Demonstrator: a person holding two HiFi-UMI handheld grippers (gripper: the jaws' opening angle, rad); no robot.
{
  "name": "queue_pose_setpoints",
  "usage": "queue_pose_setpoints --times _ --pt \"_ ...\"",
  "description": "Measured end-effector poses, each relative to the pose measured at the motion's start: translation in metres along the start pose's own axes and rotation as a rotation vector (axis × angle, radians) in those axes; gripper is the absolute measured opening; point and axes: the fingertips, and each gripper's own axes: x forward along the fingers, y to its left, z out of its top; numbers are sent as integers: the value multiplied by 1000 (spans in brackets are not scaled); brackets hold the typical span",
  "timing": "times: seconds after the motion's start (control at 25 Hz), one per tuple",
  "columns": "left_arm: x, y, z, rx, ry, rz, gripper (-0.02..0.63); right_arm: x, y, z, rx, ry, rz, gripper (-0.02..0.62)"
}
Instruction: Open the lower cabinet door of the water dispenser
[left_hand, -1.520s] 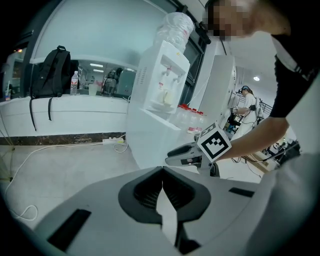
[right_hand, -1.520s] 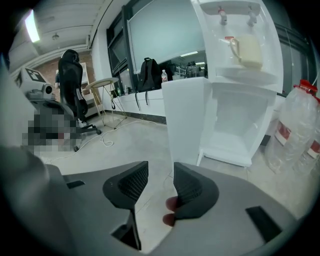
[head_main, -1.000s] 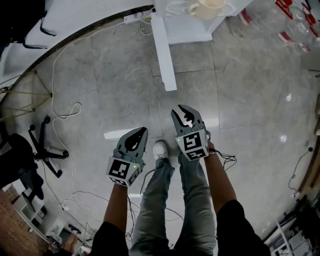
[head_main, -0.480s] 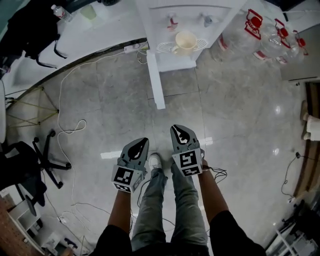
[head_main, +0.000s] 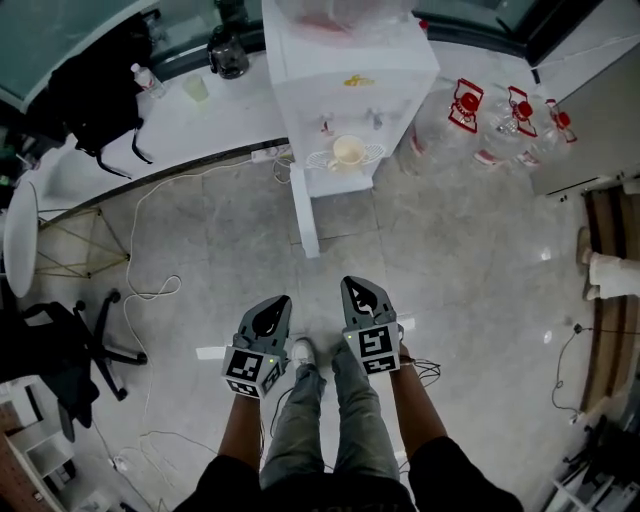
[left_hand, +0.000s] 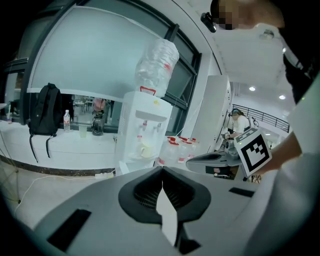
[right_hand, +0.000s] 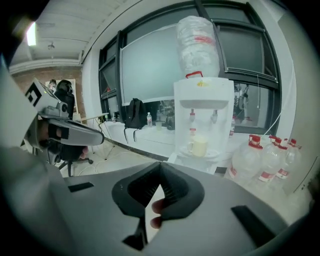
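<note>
My left tongs (head_main: 278, 300) are pressed together and empty; my right tongs (head_main: 353, 284) have just closed on nothing. Well ahead, the water dispenser (head_main: 345, 90) stands with its lower cabinet door (head_main: 304, 215) swung out, so the job looks done. Bare floor (head_main: 450, 260) lies between us; bottles (head_main: 500, 120) crowd the dispenser's right side.

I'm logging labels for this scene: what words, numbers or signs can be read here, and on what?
No text can be read.
Dispenser: yellow mark, too small to read.
Jugs: red labels, print blurred.
Bottle: label too small to read.
Cubes: square markers only, no letters.
</note>
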Motion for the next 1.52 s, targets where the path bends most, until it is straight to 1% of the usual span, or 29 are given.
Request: queue_pose_setpoints --times 0.2,0.4,0.56,0.72,0.8,0.96,1.04,1.32,1.52 --pt "-15 -15 44 -1 -40 5 12 -30 -3 45 -23 -33 3 14" --pt "-27 -19 83 -4 -69 37 12 -56 -14 87 -27 -63 -8 14" --pt "-38 -24 114 31 -86 42 12 -79 -20 116 -25 -88 -33 14" --pt "-56 -26 147 24 -123 56 12 -106 -23 146 -20 -118 -67 14" --pt "-66 -26 161 23 -140 61 12 -120 -24 160 0 -133 -93 14" --pt "-83 -27 190 23 -174 66 12 -152 -26 180 66 -172 -145 14" --pt "-91 -27 202 36 -188 63 12 -165 -25 188 78 -186 -165 14" --pt "-108 -38 238 83 -211 36 12 -207 -33 215 56 -222 -228 14" --pt "-128 -40 262 121 -245 25 12 -234 -30 236 42 -243 -254 14"
